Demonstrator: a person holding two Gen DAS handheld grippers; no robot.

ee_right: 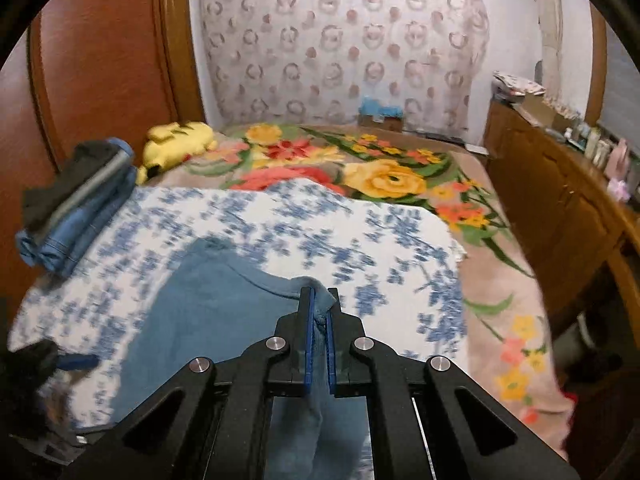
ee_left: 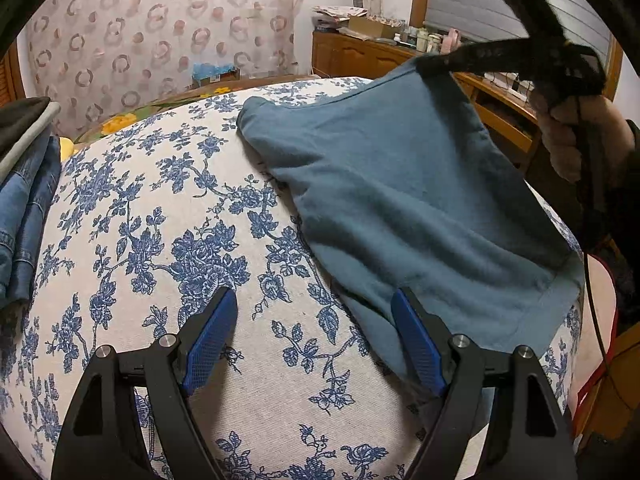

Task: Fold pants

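Observation:
Teal-blue pants (ee_left: 404,216) lie on a blue-flowered white cloth (ee_left: 168,200) spread over the bed. My left gripper (ee_left: 314,308) stands open low over the cloth, its right finger at the pants' near edge and nothing between the pads. My right gripper (ee_left: 432,66) is shut on the far corner of the pants and holds it lifted off the bed. In the right wrist view the right gripper (ee_right: 319,300) pinches a fold of the pants (ee_right: 208,312) between its blue pads. The left gripper (ee_right: 76,360) shows blurred at the lower left there.
A stack of folded jeans and dark clothes (ee_right: 76,204) sits at the left of the bed. A yellow plush toy (ee_right: 176,144) lies beyond it on a flowered blanket (ee_right: 380,176). A wooden sideboard (ee_right: 560,200) with bottles runs along the right.

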